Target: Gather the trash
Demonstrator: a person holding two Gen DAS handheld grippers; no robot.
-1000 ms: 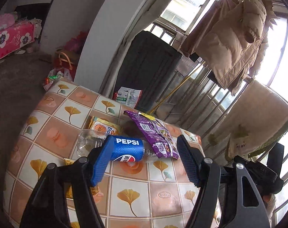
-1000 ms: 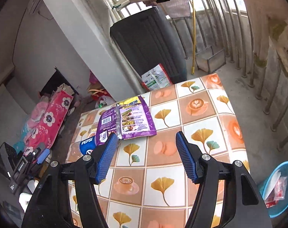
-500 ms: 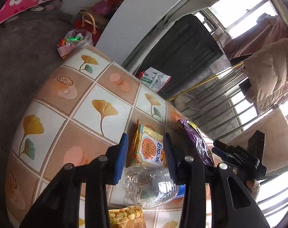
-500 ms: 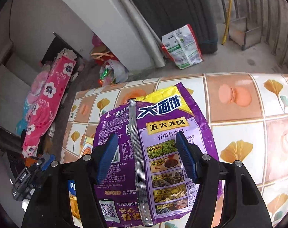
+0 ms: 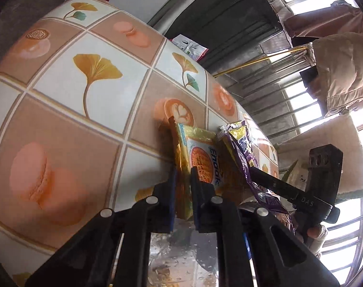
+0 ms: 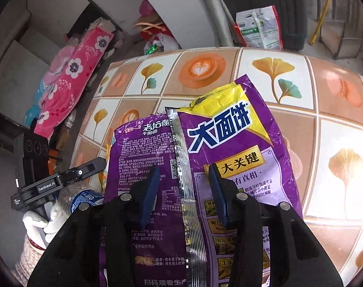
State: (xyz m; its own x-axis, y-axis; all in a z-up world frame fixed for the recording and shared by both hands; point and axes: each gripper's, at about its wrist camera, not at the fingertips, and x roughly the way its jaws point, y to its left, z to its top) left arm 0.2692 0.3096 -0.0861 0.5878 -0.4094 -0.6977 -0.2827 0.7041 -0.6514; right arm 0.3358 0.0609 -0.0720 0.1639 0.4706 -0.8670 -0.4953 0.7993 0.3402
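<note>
A: Surface first. Counter wears a tiled-print oilcloth: ginkgo leaves, macarons, latte cups on alternating white and tan squares. It fills the left and centre of the left wrist view.

B: Noted. Left gripper at lower centre; its jaws have just been closing and now pinch the near edge of the gold Enaak snack packet. The packet stands on edge between the pads, above a clear plastic bottle at the bottom of the frame.

A: Right gripper, lower centre of its own view. Jaws have just been narrowing but stand apart, straddling the silver back seam of the purple instant-noodle wrapper. Pads not pressing it, as far as I can see.

B: The wrapper lies flat on the counter, centre frame, yellow corner toward the upper part. In the left wrist view it shows edge-on, just right of the snack packet.

A: Room. Upper left of the right wrist view: pink floral quilt. Top right: white and green bag on the floor beyond the counter, beside a dark panel.

B: Left wrist view, right edge: barred windows, beige padded jacket hanging, yellow pole. Gloved hand at lower left of the right wrist view, on the left gripper's handle.
</note>
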